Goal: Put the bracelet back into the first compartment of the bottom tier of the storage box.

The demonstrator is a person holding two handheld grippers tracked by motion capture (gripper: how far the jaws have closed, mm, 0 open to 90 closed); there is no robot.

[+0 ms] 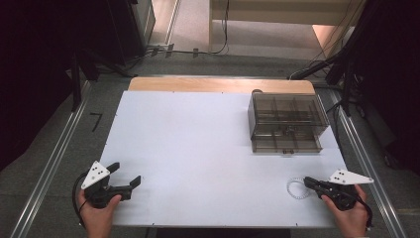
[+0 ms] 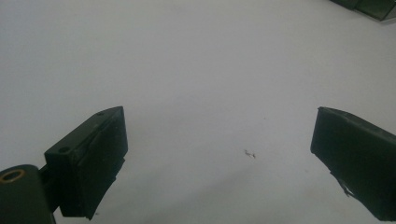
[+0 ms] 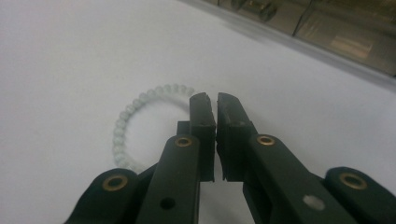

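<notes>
A bracelet (image 1: 296,189) of small pale, whitish-green round beads lies flat in a ring on the white worktop (image 1: 198,148), near the right front corner. In the right gripper view the bracelet (image 3: 128,123) sits just beyond and to the left of the jaw tips, its far arc passing behind them; whether the jaws touch it cannot be told.

A smoky, see-through plastic box (image 1: 286,121) with inner dividers stands at the far right of the worktop, well apart from the bracelet. Its near edge shows at the top of the right gripper view (image 3: 327,32).

The right hand-held gripper (image 1: 311,182) is held low over the worktop by the right hand (image 1: 349,210), pointing left toward the bracelet. Its jaws are drawn together with only a thin slit between them, gripping nothing that can be seen.

The left hand-held gripper (image 1: 124,174) is held by the left hand (image 1: 96,213) at the left front corner, pointing right and forward. Its jaws stand wide apart over bare worktop (image 2: 210,70).

No brand, label or readable writing is legible on any item.
</notes>
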